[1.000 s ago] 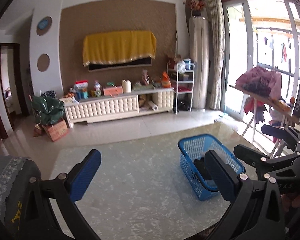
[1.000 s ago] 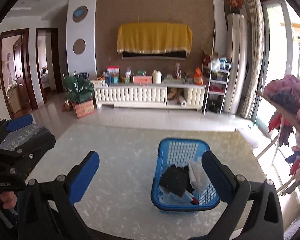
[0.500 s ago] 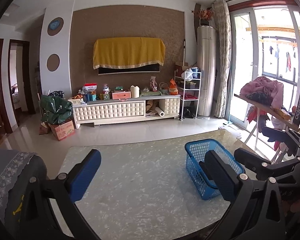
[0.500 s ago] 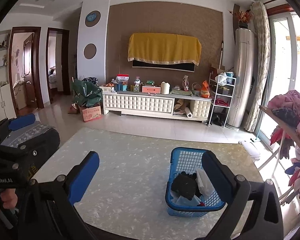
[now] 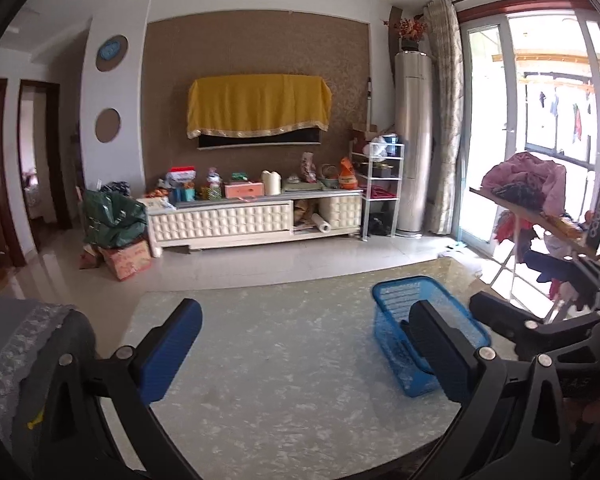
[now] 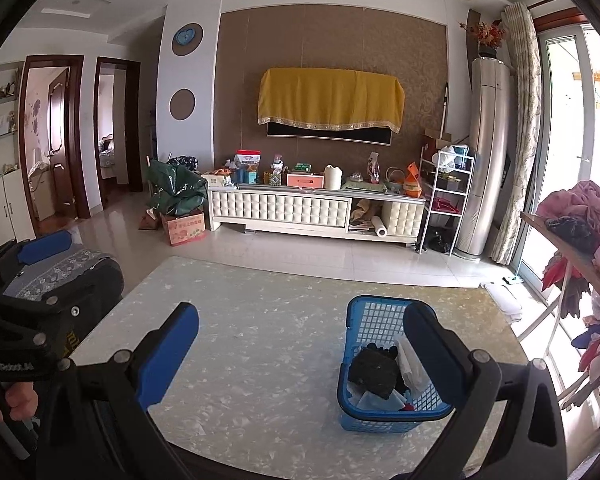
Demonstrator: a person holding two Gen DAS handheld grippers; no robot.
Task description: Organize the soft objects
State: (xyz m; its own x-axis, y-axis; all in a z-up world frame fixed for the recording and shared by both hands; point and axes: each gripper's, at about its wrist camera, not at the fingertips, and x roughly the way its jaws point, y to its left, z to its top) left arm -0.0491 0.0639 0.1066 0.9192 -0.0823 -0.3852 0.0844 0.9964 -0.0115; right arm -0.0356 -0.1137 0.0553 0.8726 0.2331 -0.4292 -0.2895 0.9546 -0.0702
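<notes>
Both grippers hung spread and empty above the marbled table.
We saw the left gripper [image 5: 300, 344] with its blue-padded fingers wide apart over the bare table [image 5: 280, 380]; to its right stood the blue basket [image 6: 380, 420] near the table's right edge, holding a dark bundle of cloth [image 6: 374, 372] and some white pieces, and the right gripper [image 6: 300, 344] was likewise wide apart, gripping nothing.
</notes>
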